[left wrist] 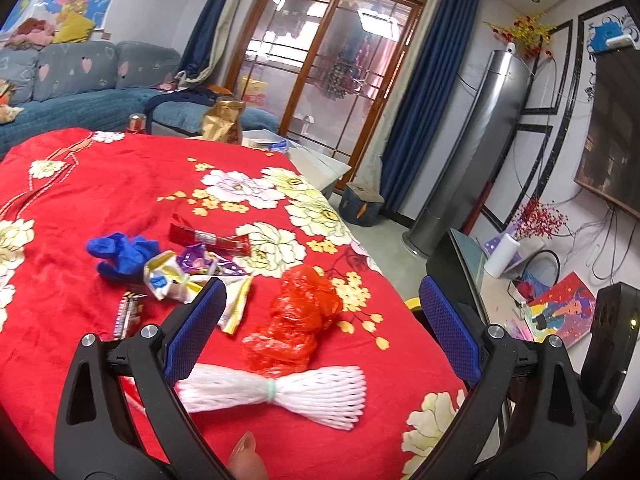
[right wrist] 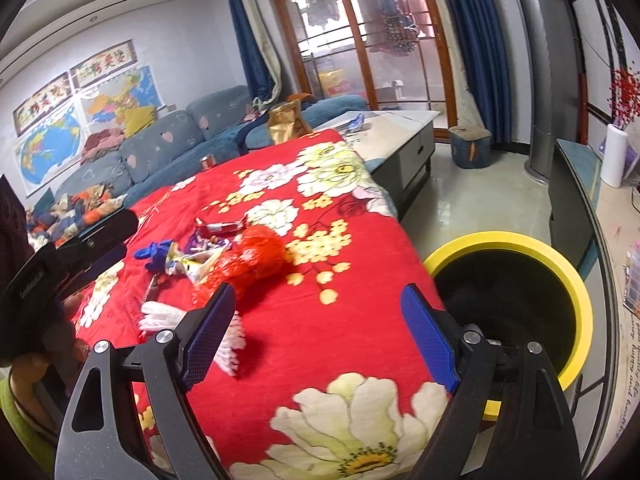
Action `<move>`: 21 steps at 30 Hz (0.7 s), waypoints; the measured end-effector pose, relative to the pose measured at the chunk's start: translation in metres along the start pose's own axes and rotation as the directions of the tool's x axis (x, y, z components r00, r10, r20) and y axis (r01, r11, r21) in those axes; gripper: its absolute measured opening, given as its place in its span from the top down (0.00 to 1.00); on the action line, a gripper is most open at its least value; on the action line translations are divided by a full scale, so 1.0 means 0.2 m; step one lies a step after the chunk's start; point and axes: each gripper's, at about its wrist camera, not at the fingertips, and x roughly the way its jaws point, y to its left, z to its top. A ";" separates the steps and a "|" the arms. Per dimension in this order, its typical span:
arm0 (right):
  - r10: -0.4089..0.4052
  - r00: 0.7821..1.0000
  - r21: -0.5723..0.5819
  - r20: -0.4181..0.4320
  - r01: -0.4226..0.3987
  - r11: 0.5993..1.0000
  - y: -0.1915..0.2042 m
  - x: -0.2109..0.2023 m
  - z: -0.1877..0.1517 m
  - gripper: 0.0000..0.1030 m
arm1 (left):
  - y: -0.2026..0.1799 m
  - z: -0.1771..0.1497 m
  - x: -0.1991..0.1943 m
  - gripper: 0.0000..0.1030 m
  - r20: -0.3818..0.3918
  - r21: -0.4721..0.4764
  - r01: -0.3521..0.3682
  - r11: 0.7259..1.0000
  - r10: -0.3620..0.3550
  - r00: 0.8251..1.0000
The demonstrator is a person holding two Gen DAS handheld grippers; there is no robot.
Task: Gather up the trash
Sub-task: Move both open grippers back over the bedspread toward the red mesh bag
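Observation:
On the red floral cloth (left wrist: 100, 184) lies a heap of trash: a crumpled red plastic bag (left wrist: 296, 320), a white foam net (left wrist: 280, 392) tied in the middle, a blue glove (left wrist: 120, 256), a red wrapper (left wrist: 212, 236) and several crinkled snack wrappers (left wrist: 180, 276). My left gripper (left wrist: 322, 320) hovers open over the red bag and the net, gripping nothing. My right gripper (right wrist: 318, 332) is open and empty above the cloth (right wrist: 360, 240), with the red bag (right wrist: 244, 260) and the foam net (right wrist: 160, 316) ahead to its left. A yellow-rimmed black bin (right wrist: 508, 244) stands to the right of the table.
A gold snack bag (left wrist: 224, 120) and a red can (left wrist: 137, 122) stand at the table's far end. Beyond are a blue sofa (left wrist: 80, 80), a grey coffee table (right wrist: 404, 136) and a low stool (right wrist: 470, 146). A TV cabinet (right wrist: 576, 200) runs along the right.

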 end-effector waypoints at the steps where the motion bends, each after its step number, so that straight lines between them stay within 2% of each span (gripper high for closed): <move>1: 0.006 1.000 -0.006 -0.004 -0.006 1.000 0.02 0.01 0.00 0.21 | 0.01 0.00 0.00 0.14 0.003 -0.005 -0.004 1.000 0.005 1.000; 21: 0.096 0.992 -0.101 -0.078 -0.104 0.989 0.30 0.14 -0.04 0.21 | 0.31 0.05 -0.09 0.14 0.041 -0.119 -0.091 0.989 0.097 0.994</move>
